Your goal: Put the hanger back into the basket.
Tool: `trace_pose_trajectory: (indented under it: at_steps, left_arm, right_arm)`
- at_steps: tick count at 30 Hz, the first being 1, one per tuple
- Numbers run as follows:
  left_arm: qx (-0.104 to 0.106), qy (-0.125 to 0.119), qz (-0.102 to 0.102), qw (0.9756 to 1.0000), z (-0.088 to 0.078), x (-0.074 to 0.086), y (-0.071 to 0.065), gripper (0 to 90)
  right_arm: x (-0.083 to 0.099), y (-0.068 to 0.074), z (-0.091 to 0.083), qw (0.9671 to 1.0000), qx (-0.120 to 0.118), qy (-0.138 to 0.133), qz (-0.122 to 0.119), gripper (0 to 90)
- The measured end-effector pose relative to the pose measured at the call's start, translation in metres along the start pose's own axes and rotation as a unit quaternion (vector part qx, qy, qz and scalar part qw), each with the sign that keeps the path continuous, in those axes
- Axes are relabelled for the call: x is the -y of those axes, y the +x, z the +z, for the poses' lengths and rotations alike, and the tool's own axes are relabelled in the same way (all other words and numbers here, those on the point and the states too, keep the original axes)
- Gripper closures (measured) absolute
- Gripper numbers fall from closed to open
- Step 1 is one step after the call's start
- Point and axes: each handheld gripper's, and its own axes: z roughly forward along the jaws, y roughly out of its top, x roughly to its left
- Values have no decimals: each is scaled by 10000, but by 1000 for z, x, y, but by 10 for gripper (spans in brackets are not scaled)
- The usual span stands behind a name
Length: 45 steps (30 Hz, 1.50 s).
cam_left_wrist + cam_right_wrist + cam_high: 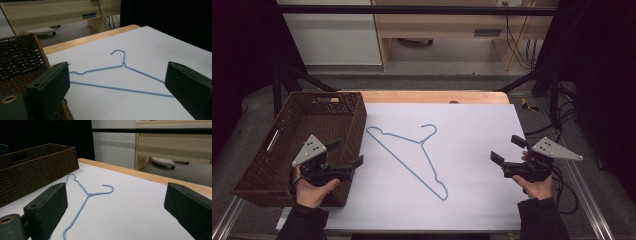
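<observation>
Both tools idle, nothing gripped. Left tool [347, 155] has its jaws spread wide, hovering over the near corner of the wicker basket [287, 145]. Right tool [507, 150] is equally wide open, above bare white sheet.

Blue wire hanger [409, 155] lies flat on the bench [437, 96] between the two tools, well apart from both, hook end pointing away from the person. In the left gripper view its long bottom wire runs across between the jaws, ahead of them.

Risks, as judged:
- Thin wire flush on a flat sheet: jaws likely skid over it or pinch the sheet.
- One-sided grab probably swings the hanger.
- Hook could snag the basket weave going in.
</observation>
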Motion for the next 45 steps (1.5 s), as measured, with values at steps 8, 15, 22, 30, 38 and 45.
trace_pose_trajectory:
  at_steps: [8,15,22,30,38,45]
  left_arm:
    - [-45,9,-4,10000,1,1,-1,61]
    - [-19,14,58,10000,2,0,-5,66]
    - [37,39,93,9999,4,-1,-9,67]
    - [76,47,115,9999,5,-1,-10,68]
    - [83,88,157,9998,7,0,-11,69]
    - [97,135,185,9997,10,1,-12,69]
  right_arm:
    - [1,5,6,9997,122,208,-79,83]
    - [-2,22,23,9987,130,484,-104,104]
    - [-8,42,46,9969,-16,752,-214,129]
    - [-10,65,97,9916,-35,1243,-348,173]
    - [-6,78,135,9855,-81,1651,-397,191]
    - [5,85,166,9785,-45,2006,-487,240]
